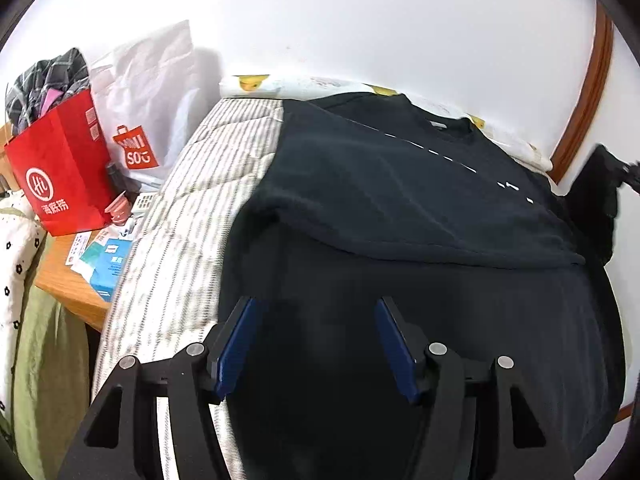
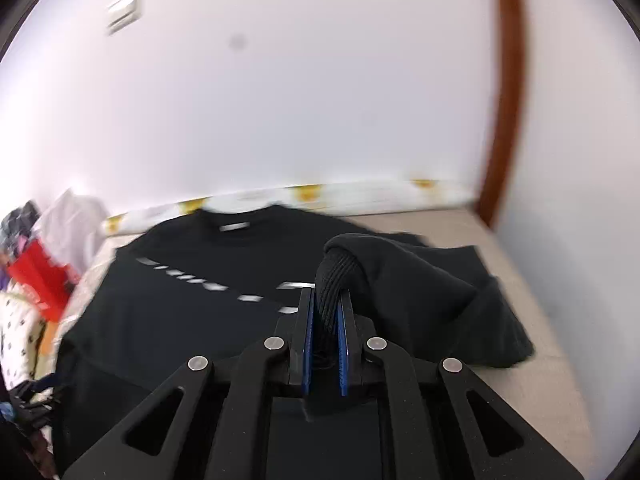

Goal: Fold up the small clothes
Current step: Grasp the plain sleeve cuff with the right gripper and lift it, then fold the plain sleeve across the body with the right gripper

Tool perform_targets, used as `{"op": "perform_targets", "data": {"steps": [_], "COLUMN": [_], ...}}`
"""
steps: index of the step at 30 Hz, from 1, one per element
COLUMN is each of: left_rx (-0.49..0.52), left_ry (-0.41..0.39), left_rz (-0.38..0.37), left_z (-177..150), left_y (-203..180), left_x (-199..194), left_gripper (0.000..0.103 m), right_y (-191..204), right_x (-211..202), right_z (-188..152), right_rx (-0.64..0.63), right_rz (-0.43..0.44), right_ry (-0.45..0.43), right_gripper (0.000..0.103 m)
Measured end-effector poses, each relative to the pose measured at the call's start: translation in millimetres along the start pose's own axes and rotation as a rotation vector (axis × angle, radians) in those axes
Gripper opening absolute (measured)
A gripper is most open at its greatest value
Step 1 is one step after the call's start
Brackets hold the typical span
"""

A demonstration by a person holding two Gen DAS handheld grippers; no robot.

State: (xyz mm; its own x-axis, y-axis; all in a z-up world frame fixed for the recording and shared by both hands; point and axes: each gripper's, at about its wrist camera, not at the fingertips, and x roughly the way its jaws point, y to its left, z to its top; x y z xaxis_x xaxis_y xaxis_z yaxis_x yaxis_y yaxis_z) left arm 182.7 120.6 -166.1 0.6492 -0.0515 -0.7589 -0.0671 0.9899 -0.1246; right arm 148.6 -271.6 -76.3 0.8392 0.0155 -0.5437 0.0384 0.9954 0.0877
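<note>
A black sweatshirt [image 1: 400, 184] with a line of white marks across the chest lies spread on the bed; it also shows in the right wrist view [image 2: 180, 304]. Its left sleeve lies folded across the body. My left gripper [image 1: 316, 308] is open and empty, hovering over the shirt's lower left part. My right gripper [image 2: 326, 300] is shut on the ribbed cuff [image 2: 334, 276] of the right sleeve [image 2: 408, 276] and holds it lifted above the shirt. The right gripper with the sleeve shows at the right edge of the left wrist view [image 1: 600, 184].
The striped mattress [image 1: 192, 208] lies against a white wall. A red paper bag [image 1: 60, 168] and a white Miniso bag [image 1: 148, 108] stand on a wooden desk [image 1: 68, 280] to the left. A rolled yellow-print cloth [image 2: 360, 196] lines the far edge. A brown door frame [image 2: 504, 92] stands right.
</note>
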Motion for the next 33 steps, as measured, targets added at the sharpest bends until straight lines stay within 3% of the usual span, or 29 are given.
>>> {"op": "perform_targets", "data": {"steps": [10, 15, 17, 20, 22, 27, 33], "left_rx": [-0.074, -0.085, -0.080, -0.059, -0.042, -0.005, 0.037], "left_ry": [-0.002, 0.003, 0.011, 0.019, 0.024, 0.036, 0.025], "left_rz": [-0.019, -0.022, -0.032, -0.047, -0.063, -0.094, -0.155], "left_z": [-4, -2, 1, 7, 11, 34, 64], "left_y": [41, 49, 46, 37, 29, 5, -27], "left_x": [5, 8, 9, 12, 14, 21, 28], "left_gripper": [0.059, 0.061, 0.061, 0.062, 0.062, 0.062, 0.060], "right_y": [172, 210, 214, 203, 183, 108, 12], "right_x": [33, 53, 62, 66, 58, 49, 57], "right_z": [2, -4, -10, -18, -23, -41, -78], "right_rx": [-0.161, -0.201, -0.211, -0.215, -0.216, -0.204, -0.163], "right_rz": [0.257, 0.310, 0.323, 0.341, 0.298, 0.141, -0.072], "right_ry": [0.026, 0.062, 0.089, 0.113, 0.076, 0.081, 0.170], "right_gripper": [0.010, 0.010, 0.016, 0.040, 0.047, 0.049, 0.049]}}
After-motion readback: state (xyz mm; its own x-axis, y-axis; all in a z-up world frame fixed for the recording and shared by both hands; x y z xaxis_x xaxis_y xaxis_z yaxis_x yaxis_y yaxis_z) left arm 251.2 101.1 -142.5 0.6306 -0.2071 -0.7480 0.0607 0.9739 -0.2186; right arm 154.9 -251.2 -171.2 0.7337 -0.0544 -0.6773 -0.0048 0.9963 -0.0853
